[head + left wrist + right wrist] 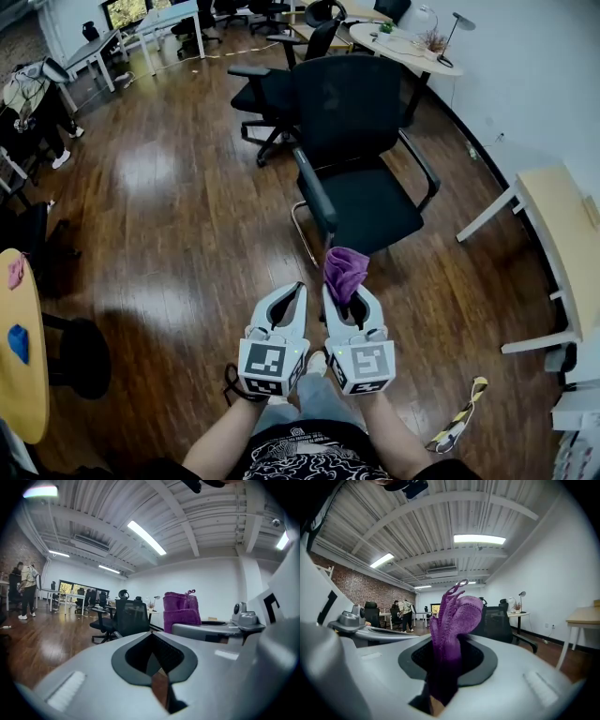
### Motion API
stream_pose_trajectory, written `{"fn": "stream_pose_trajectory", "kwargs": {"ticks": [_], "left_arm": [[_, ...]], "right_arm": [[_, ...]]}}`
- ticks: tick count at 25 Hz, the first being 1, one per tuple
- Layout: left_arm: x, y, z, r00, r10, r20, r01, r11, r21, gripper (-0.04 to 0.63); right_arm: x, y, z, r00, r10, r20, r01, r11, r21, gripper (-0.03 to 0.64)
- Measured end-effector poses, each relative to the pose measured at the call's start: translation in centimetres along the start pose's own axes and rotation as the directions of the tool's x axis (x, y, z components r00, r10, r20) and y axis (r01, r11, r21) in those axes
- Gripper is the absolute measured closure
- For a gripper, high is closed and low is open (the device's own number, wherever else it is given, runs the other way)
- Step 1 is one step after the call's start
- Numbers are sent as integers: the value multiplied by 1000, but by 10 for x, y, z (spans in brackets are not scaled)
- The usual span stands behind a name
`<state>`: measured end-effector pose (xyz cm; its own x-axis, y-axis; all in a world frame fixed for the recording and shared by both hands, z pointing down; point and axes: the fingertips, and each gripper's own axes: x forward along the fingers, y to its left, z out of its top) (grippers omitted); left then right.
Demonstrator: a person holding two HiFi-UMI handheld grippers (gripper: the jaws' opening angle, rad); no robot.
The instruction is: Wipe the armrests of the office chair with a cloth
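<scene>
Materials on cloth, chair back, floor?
The cloth looks like purple microfibre or terry: soft, fuzzy pile. The chair back seems black mesh, matte, though the weave is unclear. The floor looks like glossy wood or laminate: plank lines, light reflections.

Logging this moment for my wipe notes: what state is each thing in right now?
Left gripper: fingers shut, nothing between them.
Right gripper: fingers shut on the purple cloth.
Purple cloth: bunched, sticking up out of the fingers.
Office chair: unoccupied, armrests not touched by either gripper.
</scene>
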<state>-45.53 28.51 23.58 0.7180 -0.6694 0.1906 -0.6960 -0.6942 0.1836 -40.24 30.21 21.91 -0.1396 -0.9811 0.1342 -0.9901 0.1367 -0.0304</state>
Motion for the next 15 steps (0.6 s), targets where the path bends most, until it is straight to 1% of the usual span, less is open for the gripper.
{"fn": "stream_pose_trajectory", "kwargs": {"ticks": [2, 5, 9, 15], "left_arm": [[-18, -8, -2, 1000, -13, 0, 13, 1000, -3, 591], [-34, -21, -9, 999, -53, -6, 53, 999, 10, 591], [-34, -30, -12, 996, -89, -5, 89, 996, 28, 591], [-37, -35, -1, 992, -125, 17, 124, 991, 46, 591]], "right_arm": [[-19, 8, 5, 1000, -19, 10, 19, 1000, -3, 526], [-37, 13, 1, 999, -49, 15, 49, 999, -8, 526], [-45, 8, -5, 997, -77, 14, 77, 997, -7, 526], [-52, 14, 2, 995, -96, 29, 97, 995, -21, 526]]}}
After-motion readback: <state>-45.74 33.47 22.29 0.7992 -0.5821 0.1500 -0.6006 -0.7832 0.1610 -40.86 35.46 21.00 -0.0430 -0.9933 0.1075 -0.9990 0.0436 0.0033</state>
